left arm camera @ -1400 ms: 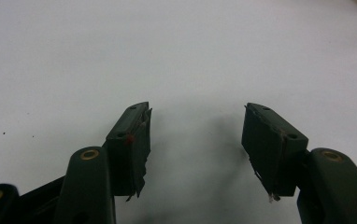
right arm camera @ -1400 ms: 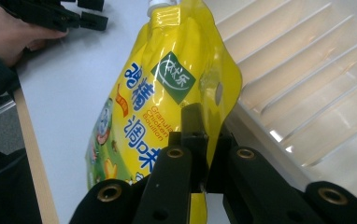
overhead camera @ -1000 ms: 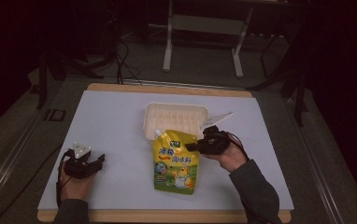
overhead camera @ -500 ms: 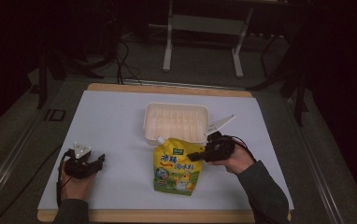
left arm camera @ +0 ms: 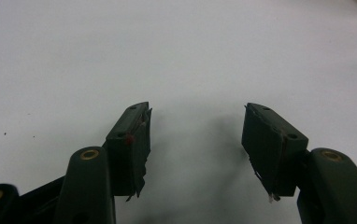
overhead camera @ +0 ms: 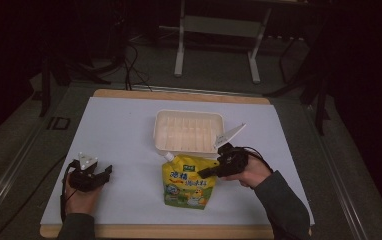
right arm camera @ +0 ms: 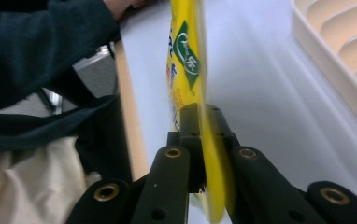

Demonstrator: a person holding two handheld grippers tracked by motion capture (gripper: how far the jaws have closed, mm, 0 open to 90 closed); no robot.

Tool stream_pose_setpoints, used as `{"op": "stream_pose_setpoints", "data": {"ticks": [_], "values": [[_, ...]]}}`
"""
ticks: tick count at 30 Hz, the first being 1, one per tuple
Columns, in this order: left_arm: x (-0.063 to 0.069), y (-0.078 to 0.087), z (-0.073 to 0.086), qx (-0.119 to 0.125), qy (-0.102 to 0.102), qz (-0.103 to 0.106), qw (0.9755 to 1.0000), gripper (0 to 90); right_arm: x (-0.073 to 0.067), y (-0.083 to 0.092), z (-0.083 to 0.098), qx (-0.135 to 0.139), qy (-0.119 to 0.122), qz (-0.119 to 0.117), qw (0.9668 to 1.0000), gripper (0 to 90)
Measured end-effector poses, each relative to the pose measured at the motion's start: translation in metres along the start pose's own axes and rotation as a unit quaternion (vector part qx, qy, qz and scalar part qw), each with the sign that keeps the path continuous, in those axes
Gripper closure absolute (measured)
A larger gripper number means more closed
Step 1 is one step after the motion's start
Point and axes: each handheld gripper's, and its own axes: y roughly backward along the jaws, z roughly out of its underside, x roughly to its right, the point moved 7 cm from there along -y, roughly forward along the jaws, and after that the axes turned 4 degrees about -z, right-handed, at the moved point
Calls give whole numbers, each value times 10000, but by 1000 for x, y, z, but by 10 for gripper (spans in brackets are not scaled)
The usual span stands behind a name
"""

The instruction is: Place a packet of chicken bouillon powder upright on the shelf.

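Right gripper (overhead camera: 205, 174): jaws clamped on yellow pouch (overhead camera: 185, 181), 6 o'clock of tray (overhead camera: 160, 131). Left gripper (left arm camera: 195, 140): jaws wide apart, empty, over white worktop (overhead camera: 119, 130).

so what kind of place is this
Probably a lab or recording studio set up for handling tasks: a white-covered table in a dark room, metal stand legs and cables on the floor behind it.

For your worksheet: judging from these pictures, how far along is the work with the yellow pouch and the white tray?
Done: the right gripper has closed on the edge of the yellow pouch.
In hand: the pouch lies on the white table cover just in front of the white tray, its spout toward the tray.
Left: probably lifting the pouch to the tray; the left gripper is open, holding nothing.
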Motion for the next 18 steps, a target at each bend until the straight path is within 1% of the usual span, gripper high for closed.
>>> {"op": "stream_pose_setpoints", "data": {"ticks": [3,6,7,8,9,12,15,18], "values": [[0,0,0,5,-2,-2,10000,416,-3,1,1,2,14,-102,9999,898],[0,0,0,5,0,-3,10000,416,-5,1,3,81,-73,-304,9995,898],[0,0,0,5,0,-3,10000,416,-5,1,3,81,-73,-304,9995,898],[0,0,0,5,-1,-3,10000,416,-6,1,3,102,-90,-358,9993,899],[0,0,0,5,-1,-4,10000,416,-7,1,3,211,-139,-498,9984,900],[0,0,0,5,-4,-3,10000,416,-10,0,4,349,-257,-728,9964,900],[0,0,0,6,2,-2,10000,416,-11,-1,4,488,-328,-868,9945,900],[0,0,0,10,-2,-8,10000,416,-12,-1,4,604,-384,-923,9932,900]]}}
